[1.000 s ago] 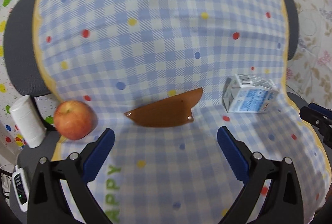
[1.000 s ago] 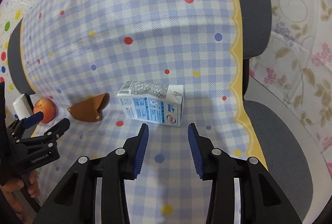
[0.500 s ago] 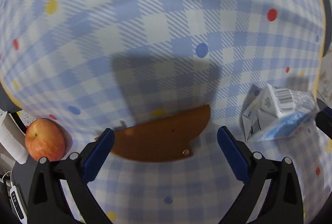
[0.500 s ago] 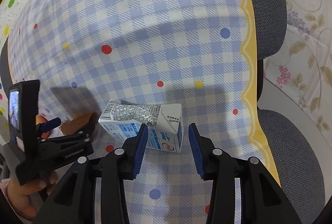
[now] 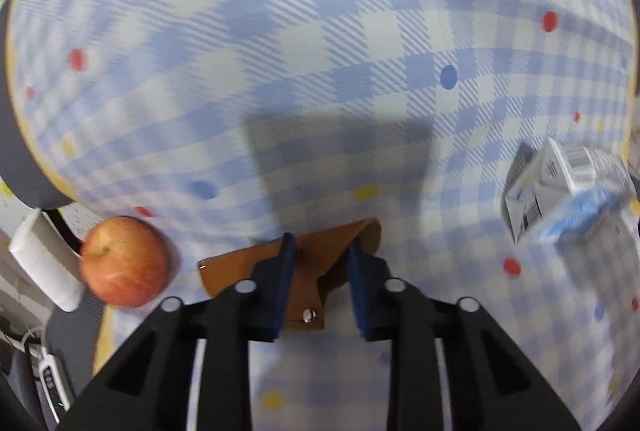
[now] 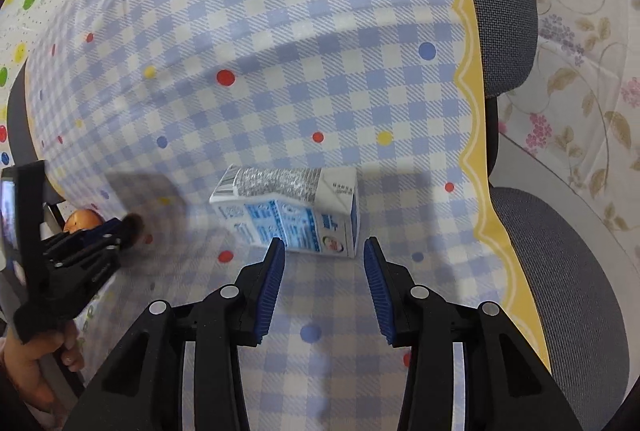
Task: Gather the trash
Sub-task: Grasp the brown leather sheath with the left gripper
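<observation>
Two grippers over the checked tablecloth (image 6: 320,71). Landmark: milk carton (image 6: 296,219), lying on its side on the cloth.

Left gripper (image 5: 320,251): jaws have just been closing, with the brown leather-like piece (image 5: 316,263) between the blue pads; they stand narrow, and the piece bulges up between them. Contact with both pads looks likely, but motion blur leaves it unsure. The brown piece lies well to the left of the carton in the right wrist view. A red apple (image 5: 124,261) sits further left again, at the cloth's edge, beside a white cylinder (image 5: 44,263).

Right gripper (image 6: 324,259): jaws partly apart, nothing between them. Tips just short of the carton's near side, not touching.
</observation>
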Motion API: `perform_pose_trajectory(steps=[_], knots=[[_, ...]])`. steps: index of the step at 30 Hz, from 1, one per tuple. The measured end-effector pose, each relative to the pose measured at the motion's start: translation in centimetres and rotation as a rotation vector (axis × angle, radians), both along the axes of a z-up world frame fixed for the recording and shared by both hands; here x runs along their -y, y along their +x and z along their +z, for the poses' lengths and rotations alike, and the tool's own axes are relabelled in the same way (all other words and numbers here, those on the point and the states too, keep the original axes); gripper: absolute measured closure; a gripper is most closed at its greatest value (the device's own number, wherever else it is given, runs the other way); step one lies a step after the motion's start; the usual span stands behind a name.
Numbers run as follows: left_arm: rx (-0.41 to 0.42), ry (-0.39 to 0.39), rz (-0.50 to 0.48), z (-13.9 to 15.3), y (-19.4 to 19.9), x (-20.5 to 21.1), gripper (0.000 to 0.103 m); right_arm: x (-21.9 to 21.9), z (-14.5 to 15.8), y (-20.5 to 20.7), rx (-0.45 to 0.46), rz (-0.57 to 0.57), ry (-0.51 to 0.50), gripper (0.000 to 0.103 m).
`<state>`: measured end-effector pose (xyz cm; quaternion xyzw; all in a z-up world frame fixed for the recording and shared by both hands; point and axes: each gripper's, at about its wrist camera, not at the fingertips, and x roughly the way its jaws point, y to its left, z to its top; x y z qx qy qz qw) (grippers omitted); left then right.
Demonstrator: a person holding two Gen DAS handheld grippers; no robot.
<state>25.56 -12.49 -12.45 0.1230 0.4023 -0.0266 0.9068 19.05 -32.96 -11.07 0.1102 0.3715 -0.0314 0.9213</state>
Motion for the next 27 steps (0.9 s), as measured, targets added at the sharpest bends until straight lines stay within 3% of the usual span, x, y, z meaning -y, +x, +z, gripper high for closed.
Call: perform_pose_trajectory(steps=[7, 12, 17, 19, 20, 21, 27], knots=[[0.093, -0.146, -0.106, 2.7, -7.4, -5.2, 0.096, -1.8, 0.4, -2.9, -0.010, -0.003, 0.002, 0.060], [0.035, -0.211, -0.092, 1.5, -10.9, -9.8, 0.103, -3.8, 0.6, -4.6, -0.021, 0.011, -0.001, 0.060], [-0.030, -0.241, -0.059, 0.1, -11.1, -11.6, 0.101, -5.3, 0.9, -5.9, -0.026, 0.024, -0.009, 0.060], [-0.054, -0.221, -0.032, -0.4, -11.5, -12.5, 0.077, -5.7, 1.2, -6.3, -0.024, 0.024, -0.008, 0.057], [-0.050, -0.206, -0.011, -0.5, -11.8, -12.9, 0.046, -5.9, 1.3, -6.5, -0.021, 0.024, -0.009, 0.057], [-0.035, -0.195, 0.007, -0.5, -12.4, -13.2, 0.033, -6.0, 1.5, -6.7, -0.018, 0.025, -0.012, 0.056], [-0.026, -0.214, 0.027, -0.5, -13.0, -14.7, 0.032, -6.3, 1.7, -7.1, -0.012, 0.025, -0.028, 0.056]])
